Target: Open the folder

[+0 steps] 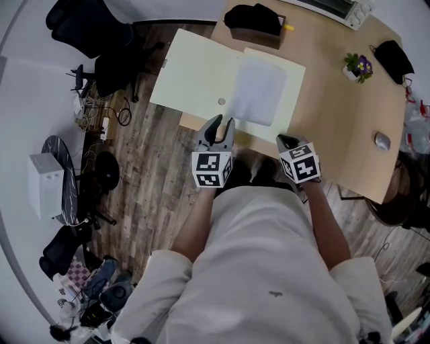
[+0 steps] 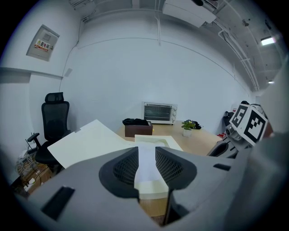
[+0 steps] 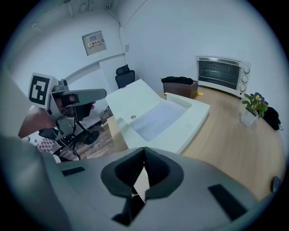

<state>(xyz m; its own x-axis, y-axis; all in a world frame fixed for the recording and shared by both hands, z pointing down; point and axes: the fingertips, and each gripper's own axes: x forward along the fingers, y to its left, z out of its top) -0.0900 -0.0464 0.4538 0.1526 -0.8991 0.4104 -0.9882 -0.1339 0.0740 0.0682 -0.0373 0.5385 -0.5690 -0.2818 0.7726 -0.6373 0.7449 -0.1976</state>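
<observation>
The cream folder (image 1: pixel 195 70) lies open on the wooden table (image 1: pixel 336 127). Its cover is spread flat to the left and juts past the table's left edge. Its right half (image 1: pixel 282 101) carries a pale translucent sheet (image 1: pixel 259 91). My left gripper (image 1: pixel 220 125) hovers just short of the folder's near edge, its jaws apart with nothing between them; in the left gripper view (image 2: pixel 146 158) the folder (image 2: pixel 90 140) shows beyond the gap. My right gripper (image 1: pixel 287 140) is at the table's near edge, to the right of the folder, shut and empty; its jaws (image 3: pixel 144 155) meet.
At the back of the table a brown box holding a black bag (image 1: pixel 255 20) touches the folder's far edge. A toaster oven (image 1: pixel 336 8), a small potted plant (image 1: pixel 356 66), a black pouch (image 1: pixel 393 57) and a mouse (image 1: pixel 381 141) lie to the right. Office chairs (image 1: pixel 87 27) stand left on the floor.
</observation>
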